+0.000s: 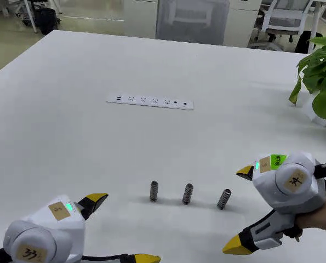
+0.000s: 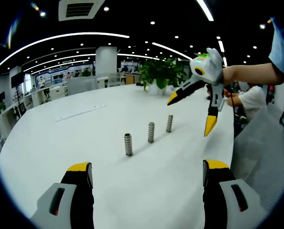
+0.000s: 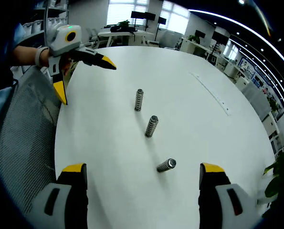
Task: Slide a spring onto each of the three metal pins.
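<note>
left gripper (image 1: 121, 227): low at the near-left edge of the table (image 1: 69, 109). Jaws spread wide with nothing between them, which the left gripper view confirms.
left spring (image 1: 154, 190): stands upright on the table, first in a short row of three and well apart from the left gripper. The pin inside cannot be told from the coils.
middle spring (image 1: 188, 193): upright, just beside its neighbours and touching neither. The right gripper view shows a darker cap at its top (probably the pin's end, not certain).
right spring (image 1: 224, 198): leans a little to the right in the head view. It is the one nearest the right gripper.
right gripper (image 1: 239, 210): held by a hand at the near-right, beside the row. Jaws wide apart, holding nothing and touching nothing.
background: power strip (image 1: 150, 101) far back on the table, potted plant (image 1: 321, 71) at the right edge. Neither is in the way.
status (judgement): all three positions appear to carry a spring, and no loose spring shows on the table. Loading looks done or nearly so.
step in hand (judgement): check seating, then clear off.
how to do it well: look along the row from the right gripper view. If the right spring's lean is real, press its top lightly with one jaw tip, straight down along the axis. Avoid side contact, since these narrow uprights would probably tip easily. Draw both grippers back toward the person, jaws kept wide and above the tops of the springs.
</note>
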Demonstrator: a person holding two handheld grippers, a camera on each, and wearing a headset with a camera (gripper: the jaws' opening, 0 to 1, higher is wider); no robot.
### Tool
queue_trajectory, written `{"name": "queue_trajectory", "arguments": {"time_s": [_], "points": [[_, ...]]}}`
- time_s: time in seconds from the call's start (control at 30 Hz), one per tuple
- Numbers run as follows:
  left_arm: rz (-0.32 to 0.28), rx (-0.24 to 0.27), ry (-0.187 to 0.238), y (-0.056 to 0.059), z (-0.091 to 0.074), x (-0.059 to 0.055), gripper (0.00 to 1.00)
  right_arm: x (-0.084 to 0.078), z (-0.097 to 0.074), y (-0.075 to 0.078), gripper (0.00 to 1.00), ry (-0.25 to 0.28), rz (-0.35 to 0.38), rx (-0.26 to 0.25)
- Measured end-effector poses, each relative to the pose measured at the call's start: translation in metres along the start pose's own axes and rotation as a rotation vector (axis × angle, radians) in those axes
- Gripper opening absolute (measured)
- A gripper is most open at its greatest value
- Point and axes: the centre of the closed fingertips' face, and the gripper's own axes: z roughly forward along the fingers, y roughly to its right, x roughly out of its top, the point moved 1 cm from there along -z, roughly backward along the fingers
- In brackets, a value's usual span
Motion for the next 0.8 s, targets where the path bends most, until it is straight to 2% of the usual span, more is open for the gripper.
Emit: {"name": "queue_trajectory", "arguments": {"time_s": [0.1,0.13,0.17,0.3,0.37,0.5,0.6,0.67,0.77,0.8], "points": [[-0.013,0.024,0.025,-0.003,-0.002,0.007,0.97,0.006,-0.008,-0.004,0.99,0.061,0.046,-0.047],[-0.005,0.032,0.019,-0.003,-0.002,0.007,0.97,0.007,-0.011,-0.004,0.99,0.092,0.072,-0.078],[0.004,0.045,0.011,-0.005,-0.002,0.007,0.97,0.006,-0.014,-0.005,0.99,0.107,0.088,-0.088],[-0.01,0.057,0.024,-0.006,-0.001,0.007,0.98,-0.008,-0.025,-0.017,0.98,0.131,0.124,-0.109],[-0.002,0.053,0.015,-0.007,-0.001,0.005,0.98,-0.016,-0.029,-0.021,0.98,0.125,0.146,-0.12],[-0.013,0.06,0.018,-0.01,0.0,0.002,0.98,-0.024,-0.034,-0.025,0.98,0.136,0.185,-0.143],[-0.015,0.056,0.009,-0.009,0.003,-0.004,0.98,-0.028,-0.037,-0.025,0.98,0.149,0.199,-0.185],[-0.012,0.047,0.0,-0.009,0.005,-0.009,0.98,-0.027,-0.041,-0.021,0.98,0.191,0.228,-0.247],[-0.025,0.044,-0.005,-0.009,0.005,-0.01,0.98,-0.033,-0.045,-0.02,0.97,0.196,0.244,-0.305],[-0.022,0.046,-0.002,-0.008,0.004,-0.008,0.99,-0.034,-0.046,-0.023,0.98,0.203,0.247,-0.306]]}}
